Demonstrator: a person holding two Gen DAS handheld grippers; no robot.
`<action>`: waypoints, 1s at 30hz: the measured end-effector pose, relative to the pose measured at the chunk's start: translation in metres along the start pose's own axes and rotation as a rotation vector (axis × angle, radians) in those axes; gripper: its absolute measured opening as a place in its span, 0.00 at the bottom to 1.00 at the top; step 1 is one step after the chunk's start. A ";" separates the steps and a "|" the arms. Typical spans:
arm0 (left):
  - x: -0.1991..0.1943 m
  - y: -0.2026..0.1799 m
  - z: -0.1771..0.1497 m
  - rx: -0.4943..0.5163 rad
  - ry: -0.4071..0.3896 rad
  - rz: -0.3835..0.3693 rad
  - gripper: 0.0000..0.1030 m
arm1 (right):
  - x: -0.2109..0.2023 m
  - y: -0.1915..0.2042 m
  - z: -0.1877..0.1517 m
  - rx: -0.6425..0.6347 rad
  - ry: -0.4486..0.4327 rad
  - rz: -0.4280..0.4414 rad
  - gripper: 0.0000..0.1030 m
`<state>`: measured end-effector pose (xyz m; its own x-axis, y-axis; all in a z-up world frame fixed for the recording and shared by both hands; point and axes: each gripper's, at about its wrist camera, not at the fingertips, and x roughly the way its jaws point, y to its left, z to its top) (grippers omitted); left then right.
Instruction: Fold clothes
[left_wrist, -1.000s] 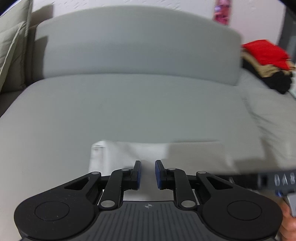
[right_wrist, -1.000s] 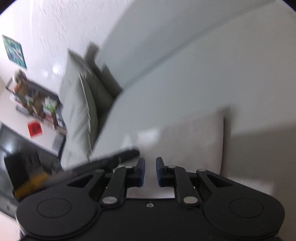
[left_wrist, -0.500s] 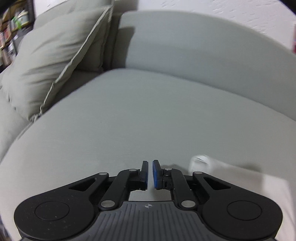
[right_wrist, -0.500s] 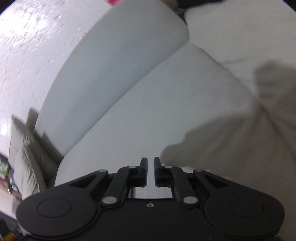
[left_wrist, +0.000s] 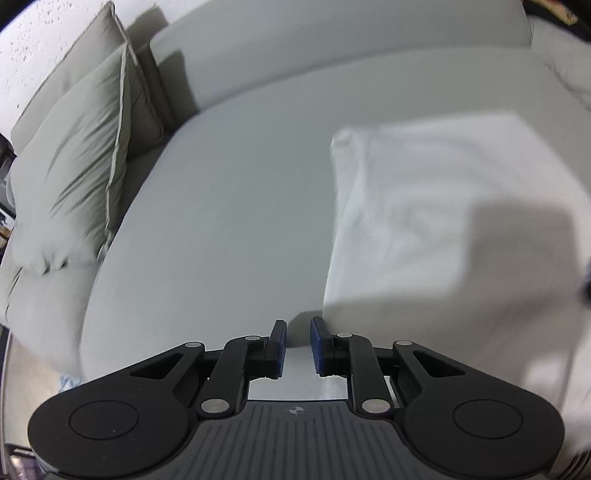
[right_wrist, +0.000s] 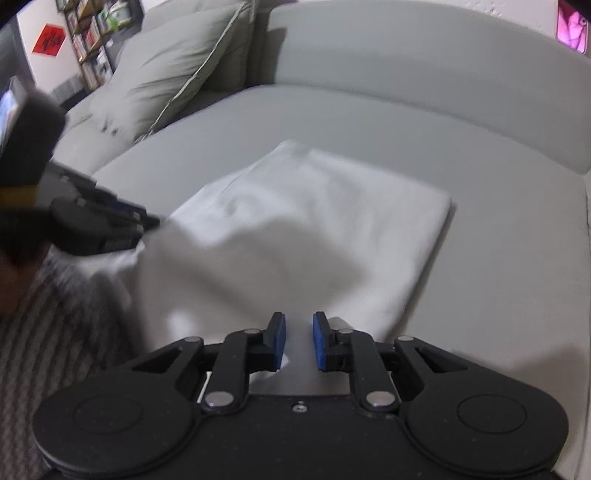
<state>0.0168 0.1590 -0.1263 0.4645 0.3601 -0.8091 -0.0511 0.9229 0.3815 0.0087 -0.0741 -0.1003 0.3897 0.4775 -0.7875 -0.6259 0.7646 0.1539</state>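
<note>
One white garment (right_wrist: 325, 221) is lying on the sofa (right_wrist: 498, 177) seat, and it is already looking like a neat folded rectangle with a crisp far edge and a squared right corner. You are holding both tongs at its near side. Your right tongs (right_wrist: 298, 341) are sitting parted, with a bit of the white cloth showing between the pads but not pinched. Your left tongs (left_wrist: 297, 345) are also standing slightly apart and gripping nothing; they are hovering at the garment's (left_wrist: 443, 206) near left corner, over bare seat.

Judging by the shape, most of the folding is looking finished. The near left portion, close to your left tongs in the right view, is appearing rumpled and blurred, so I cannot tell whether that edge is lying flat. What is probably remaining is tidying that side, or one last fold. The pillow (left_wrist: 70, 177) is leaning well apart at the sofa's left end.
</note>
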 end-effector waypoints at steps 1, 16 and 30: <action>-0.007 0.007 -0.007 -0.019 -0.004 -0.013 0.17 | -0.010 -0.003 -0.006 0.021 0.016 0.007 0.16; -0.028 -0.033 -0.012 -0.068 -0.225 -0.321 0.13 | -0.022 0.008 -0.013 0.171 -0.050 0.072 0.14; -0.061 -0.005 -0.050 -0.114 -0.251 -0.334 0.27 | -0.061 -0.011 -0.048 0.243 -0.024 0.118 0.33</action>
<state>-0.0560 0.1391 -0.1011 0.6720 0.0077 -0.7405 0.0481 0.9974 0.0540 -0.0411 -0.1325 -0.0824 0.3418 0.5772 -0.7416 -0.4880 0.7834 0.3848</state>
